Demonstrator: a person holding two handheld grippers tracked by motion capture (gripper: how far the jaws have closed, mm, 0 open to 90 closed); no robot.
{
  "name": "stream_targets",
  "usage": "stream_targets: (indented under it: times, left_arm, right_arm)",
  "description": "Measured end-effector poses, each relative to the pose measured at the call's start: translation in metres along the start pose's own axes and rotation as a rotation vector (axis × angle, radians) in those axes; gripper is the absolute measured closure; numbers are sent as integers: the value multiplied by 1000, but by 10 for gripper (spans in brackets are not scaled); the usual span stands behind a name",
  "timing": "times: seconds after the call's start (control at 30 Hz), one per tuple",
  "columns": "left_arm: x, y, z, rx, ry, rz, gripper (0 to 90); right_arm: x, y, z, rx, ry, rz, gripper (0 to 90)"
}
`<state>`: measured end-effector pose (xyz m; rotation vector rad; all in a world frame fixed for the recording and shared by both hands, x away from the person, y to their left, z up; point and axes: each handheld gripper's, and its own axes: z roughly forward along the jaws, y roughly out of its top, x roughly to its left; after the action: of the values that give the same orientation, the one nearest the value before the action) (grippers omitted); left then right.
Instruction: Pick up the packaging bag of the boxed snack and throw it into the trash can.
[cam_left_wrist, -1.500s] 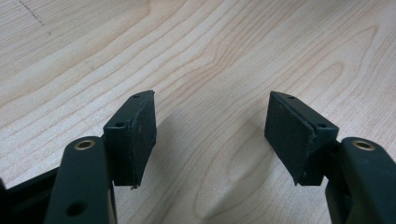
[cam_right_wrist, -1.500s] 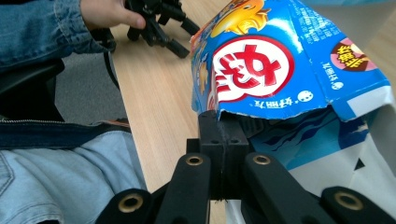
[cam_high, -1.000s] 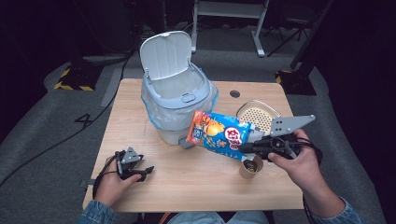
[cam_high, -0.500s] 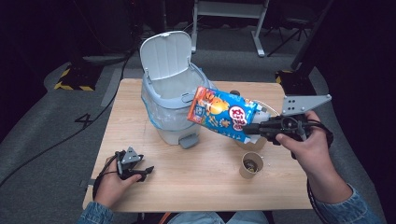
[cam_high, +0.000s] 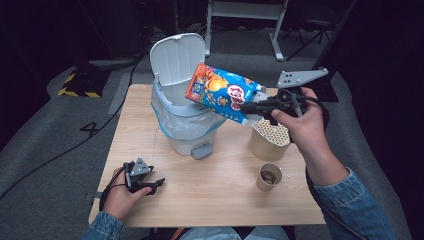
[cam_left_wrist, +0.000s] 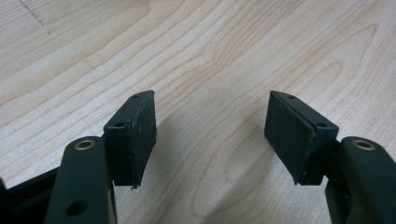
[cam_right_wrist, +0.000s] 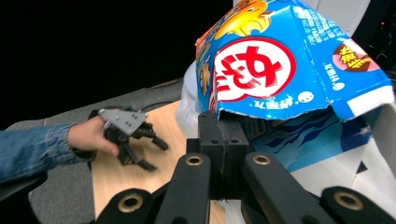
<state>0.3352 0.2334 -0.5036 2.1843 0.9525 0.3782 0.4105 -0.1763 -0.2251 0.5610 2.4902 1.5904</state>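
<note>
A blue and orange snack bag (cam_high: 222, 92) hangs tilted in the air over the rim of the open grey pedal bin (cam_high: 185, 125). My right gripper (cam_high: 246, 107) is shut on the bag's lower edge. In the right gripper view the bag (cam_right_wrist: 280, 70) rises from the closed jaws of that gripper (cam_right_wrist: 224, 123). The bin's lid (cam_high: 177, 60) stands upright behind the bag. At the table's near left corner my left gripper (cam_high: 152, 184) rests on the wood, open. Nothing lies between its jaws in the left gripper view (cam_left_wrist: 210, 135). The right gripper view shows it farther off (cam_right_wrist: 156, 155).
A tan perforated canister (cam_high: 267, 142) stands under my right hand. A paper cup (cam_high: 268, 176) with dark contents sits nearer the front. The bin's pedal (cam_high: 201, 150) sticks out toward me. The wooden table (cam_high: 220, 205) has bare room at centre front.
My right gripper has carried the snack bag up and to the left, from beside the cup to over the bin's opening. The left gripper has stayed put.
</note>
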Motion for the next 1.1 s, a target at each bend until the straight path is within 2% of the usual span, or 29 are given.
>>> stream_targets:
  times: [0.03, 0.07, 0.13, 0.27, 0.57, 0.73, 0.77, 0.8, 0.87, 0.93, 1.1]
  left_arm:
    - [0, 0, 0, 0, 0, 0, 346]
    - [0, 0, 0, 0, 0, 0, 346]
    - [0, 0, 0, 0, -2, 1, 346]
    - [0, 0, 0, 0, 0, 1, 346]
    - [-1, 0, 0, 0, -1, 1, 346]
    - [-1, 0, 0, 0, -1, 1, 346]
    - [-1, 0, 0, 0, 0, 1, 346]
    - [-1, 0, 0, 1, -1, 1, 346]
    - [-1, 0, 0, 0, -1, 1, 346]
    - [-1, 0, 0, 1, -1, 1, 346]
    - [-1, 0, 0, 0, 0, 1, 346]
  right_arm:
    - [-4, 4, 9, 1, 5, 7, 900]
    - [-4, 4, 9, 1, 5, 7, 900]
    - [-11, 9, 23, 3, 13, 26, 900]
    - [-17, 12, 38, 19, 11, 41, 900]
    - [-22, 17, 56, 30, 1, 59, 892]
    - [-24, 20, 63, 21, -29, 77, 743]
    - [-24, 20, 63, 21, -29, 77, 743]
    - [-25, 20, 65, 9, -44, 85, 679]
    - [-25, 19, 66, -1, -35, 82, 601]
    - [-24, 20, 66, -21, -62, 75, 522]
    - [-20, 24, 65, -60, -78, 67, 416]
